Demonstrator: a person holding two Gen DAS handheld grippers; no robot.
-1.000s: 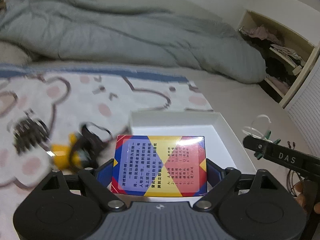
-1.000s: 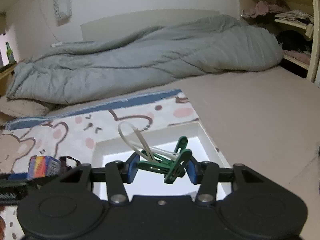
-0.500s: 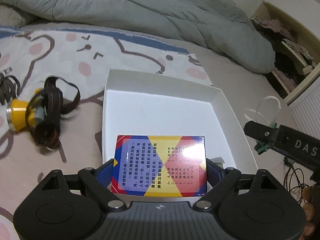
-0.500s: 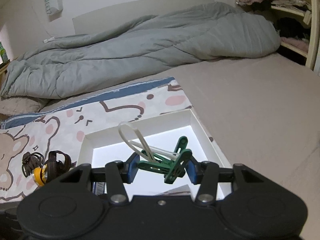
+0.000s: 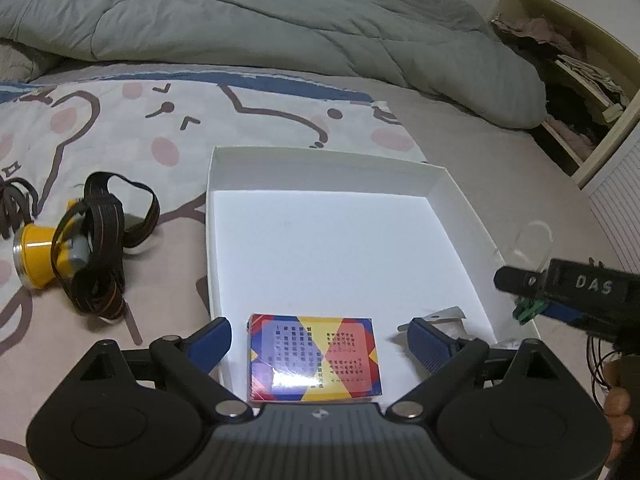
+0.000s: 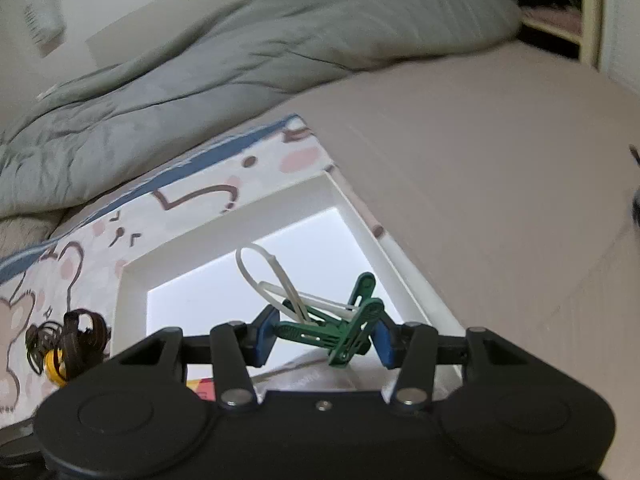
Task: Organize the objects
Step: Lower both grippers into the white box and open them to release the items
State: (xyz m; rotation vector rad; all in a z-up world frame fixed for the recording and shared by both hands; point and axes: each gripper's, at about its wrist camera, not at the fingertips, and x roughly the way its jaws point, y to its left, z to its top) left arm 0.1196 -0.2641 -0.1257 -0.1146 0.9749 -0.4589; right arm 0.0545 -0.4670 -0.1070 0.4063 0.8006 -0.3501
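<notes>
We are sorting loose items from the bed (image 5: 472, 140) into a shallow white box (image 5: 320, 172), which is sitting at the edge of the patterned blanket (image 5: 160, 120) so that both grippers can reach it. The left gripper (image 5: 316, 340) is hovering over the box's near edge with its fingers (image 5: 210, 340) spread wide. Lying free between them, but touching neither, is the card pack (image 5: 314, 356), flat on the box floor against the near wall; we judge this item as placed. A small silvery packet (image 5: 448, 320) is lying just beside it, toward the near right corner.

The right gripper (image 6: 324, 336) is hanging above the same box with its fingers (image 6: 264, 334) clenched on a cluster of green clothespins (image 6: 344, 332) threaded with a white cable tie (image 6: 272, 280). The grip is on the pegs' bodies, presumably because the thin loop offers no firm purchase. This bundle is not yet lowered.

Outside the box, on the blanket to its left, the yellow headlamp (image 5: 40, 256) with its black strap is waiting, with a dark hair claw (image 6: 40, 344) beside it. We judge these two as remaining work.
</notes>
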